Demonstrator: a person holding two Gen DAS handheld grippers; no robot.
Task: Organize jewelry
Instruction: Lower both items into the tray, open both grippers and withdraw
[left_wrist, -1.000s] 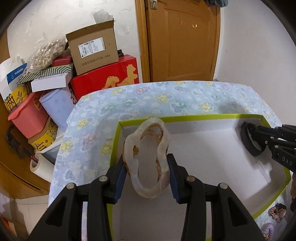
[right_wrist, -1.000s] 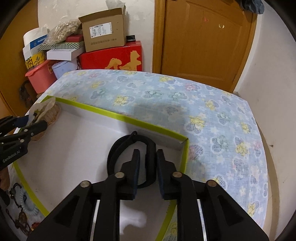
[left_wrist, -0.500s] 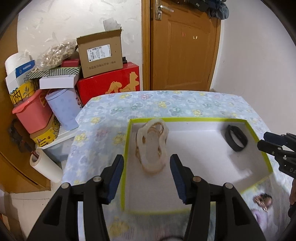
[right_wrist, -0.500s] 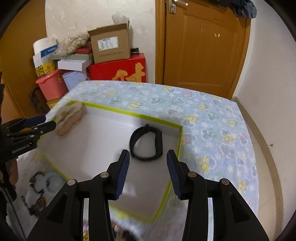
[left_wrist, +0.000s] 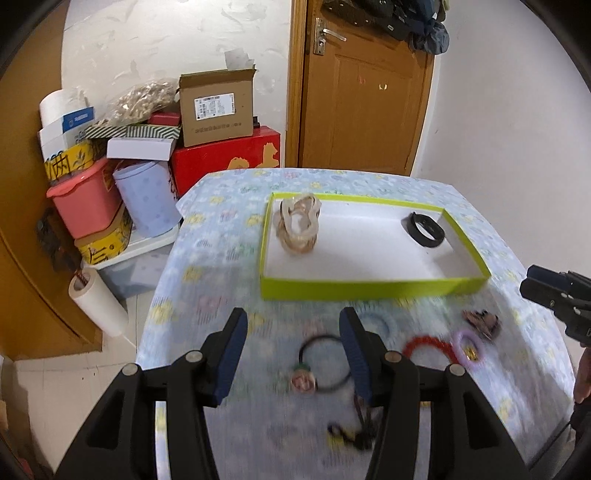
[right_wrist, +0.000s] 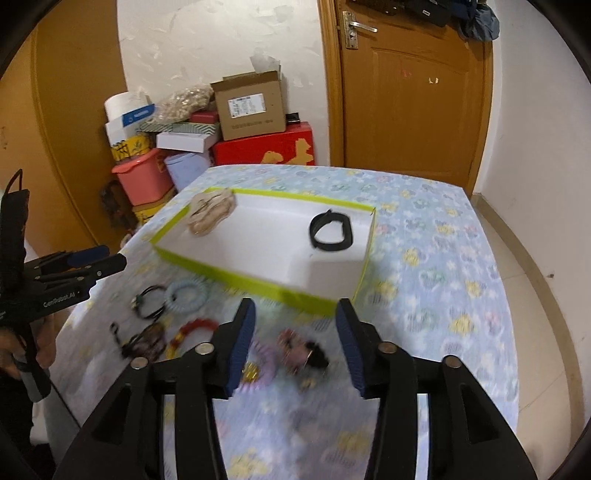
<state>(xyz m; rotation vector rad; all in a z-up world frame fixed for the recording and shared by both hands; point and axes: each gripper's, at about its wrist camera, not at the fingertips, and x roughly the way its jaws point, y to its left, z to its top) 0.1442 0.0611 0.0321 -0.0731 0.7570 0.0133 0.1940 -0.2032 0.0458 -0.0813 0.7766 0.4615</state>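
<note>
A green-rimmed white tray (left_wrist: 354, 286) (right_wrist: 258, 286) holds a pale shell-like bangle (left_wrist: 297, 229) (right_wrist: 210, 212) at its left end and a black band (left_wrist: 424, 229) (right_wrist: 331, 230) at its right end. My left gripper (left_wrist: 293, 343) is open and empty above a black cord with a round charm (left_wrist: 321, 365). My right gripper (right_wrist: 295, 336) is open and empty above a pink and brown hair clip (right_wrist: 301, 350). A red bead bracelet (left_wrist: 426, 345) (right_wrist: 195, 326), a purple ring (left_wrist: 467, 345) and a light blue ring (right_wrist: 186, 295) lie on the floral cloth.
The table has a flowered blue cloth (right_wrist: 436, 258). Behind it stand a red box (left_wrist: 225, 162), a cardboard box (left_wrist: 216, 107), a pink tub (left_wrist: 86, 199) and a wooden door (left_wrist: 362, 88). A paper roll (left_wrist: 98, 304) leans at the left.
Both grippers let go of the bangle and the black band in the tray, opened, and pulled back toward the near side over the loose jewelry.
</note>
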